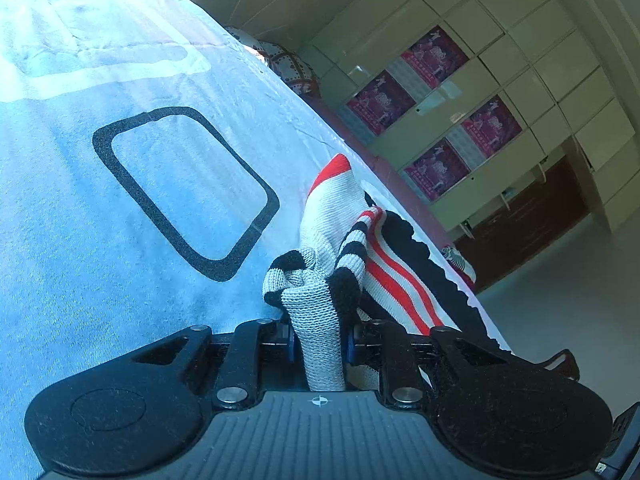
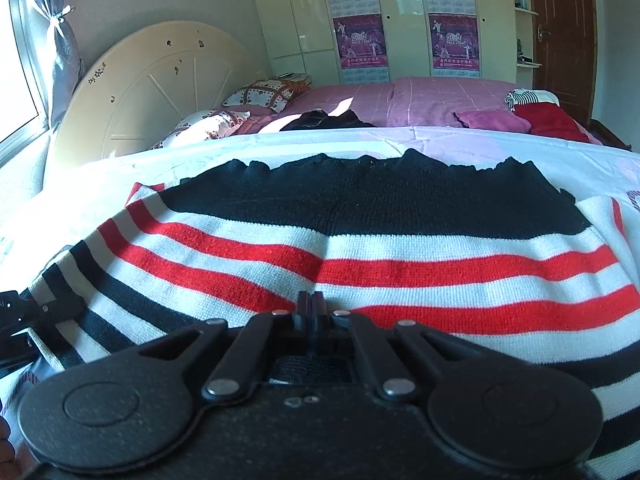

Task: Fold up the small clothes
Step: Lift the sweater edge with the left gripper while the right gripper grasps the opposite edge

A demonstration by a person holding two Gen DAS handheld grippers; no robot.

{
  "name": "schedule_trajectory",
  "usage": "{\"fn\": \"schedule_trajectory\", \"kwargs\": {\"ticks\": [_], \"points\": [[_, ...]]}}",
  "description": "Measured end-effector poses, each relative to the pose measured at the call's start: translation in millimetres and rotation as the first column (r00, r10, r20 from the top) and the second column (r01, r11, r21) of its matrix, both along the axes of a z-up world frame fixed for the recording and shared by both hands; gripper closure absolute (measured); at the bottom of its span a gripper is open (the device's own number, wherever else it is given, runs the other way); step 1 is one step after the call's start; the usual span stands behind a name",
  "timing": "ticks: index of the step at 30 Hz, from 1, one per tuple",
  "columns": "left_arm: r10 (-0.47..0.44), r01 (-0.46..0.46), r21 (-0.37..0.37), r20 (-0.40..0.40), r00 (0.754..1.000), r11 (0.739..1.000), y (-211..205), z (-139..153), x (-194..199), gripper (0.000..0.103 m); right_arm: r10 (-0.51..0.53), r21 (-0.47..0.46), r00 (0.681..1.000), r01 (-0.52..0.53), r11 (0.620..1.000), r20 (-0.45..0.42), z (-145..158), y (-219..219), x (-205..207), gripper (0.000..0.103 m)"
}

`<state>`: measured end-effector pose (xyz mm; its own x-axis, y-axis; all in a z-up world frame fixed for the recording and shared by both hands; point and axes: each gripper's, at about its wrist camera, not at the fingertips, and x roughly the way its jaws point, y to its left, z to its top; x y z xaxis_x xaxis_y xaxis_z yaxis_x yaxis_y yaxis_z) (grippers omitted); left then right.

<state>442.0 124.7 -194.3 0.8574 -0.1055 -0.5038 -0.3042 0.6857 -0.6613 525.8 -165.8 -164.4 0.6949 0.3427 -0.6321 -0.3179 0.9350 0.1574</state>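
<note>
A small knit sweater with white, red and black stripes lies on a pale printed sheet. In the left wrist view my left gripper (image 1: 319,340) is shut on a bunched white and black part of the sweater (image 1: 320,320), lifted off the sheet (image 1: 120,240). In the right wrist view the sweater (image 2: 360,240) lies spread flat, black band at the far side. My right gripper (image 2: 312,306) is shut, its tips pressed together right over the sweater's near red stripes; no cloth shows between them. The left gripper body (image 2: 24,316) shows at the left edge.
The sheet covers a bed with a pink cover (image 2: 420,96), pillows (image 2: 256,96) and a round headboard (image 2: 160,80). Dark clothes (image 2: 328,120), a pink cloth (image 2: 492,120) and a red garment (image 2: 552,120) lie behind. Cupboards with posters (image 2: 360,20) stand at the far wall.
</note>
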Motion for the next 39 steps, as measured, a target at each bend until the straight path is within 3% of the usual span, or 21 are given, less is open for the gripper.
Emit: {"fn": "schedule_trajectory", "kwargs": {"ticks": [9,18,23,26,30,33,36,39], "points": [[0.025,-0.023,0.058,-0.024,0.999,0.998,-10,9,0,0.083,0.023,0.057,1.000,-0.023,0.998,0.002,-1,-11,1,0.103],[0.020,-0.022,0.057,0.036,0.999,0.998,-11,21,-8,0.086,0.030,0.064,1.000,-0.030,0.997,-0.002,-3,-13,1,0.103],[-0.028,0.025,0.053,0.070,0.997,0.998,-12,42,-2,0.086,0.057,0.019,0.998,-0.057,0.998,0.024,-3,-8,-1,0.103],[-0.109,0.097,0.133,0.082,0.991,0.986,-27,69,7,0.087,0.046,0.044,0.999,-0.047,0.998,0.015,-4,-10,1,0.103],[-0.246,0.212,0.241,0.124,0.961,0.947,-68,114,23,0.090,0.027,0.158,0.998,-0.017,0.987,-0.058,3,-27,9,0.103],[-0.342,0.289,0.293,0.150,0.928,0.912,-105,140,34,0.090,-0.043,0.255,0.999,0.042,0.966,0.000,20,-65,-4,0.099],[-0.442,0.378,0.317,0.161,0.883,0.870,-147,157,44,0.090,-0.098,0.292,0.995,0.095,0.952,-0.004,30,-115,-22,0.099],[-0.540,0.476,0.310,0.166,0.825,0.823,-194,154,46,0.090,-0.157,0.328,0.987,0.158,0.931,-0.031,32,-168,-43,0.099]]}}
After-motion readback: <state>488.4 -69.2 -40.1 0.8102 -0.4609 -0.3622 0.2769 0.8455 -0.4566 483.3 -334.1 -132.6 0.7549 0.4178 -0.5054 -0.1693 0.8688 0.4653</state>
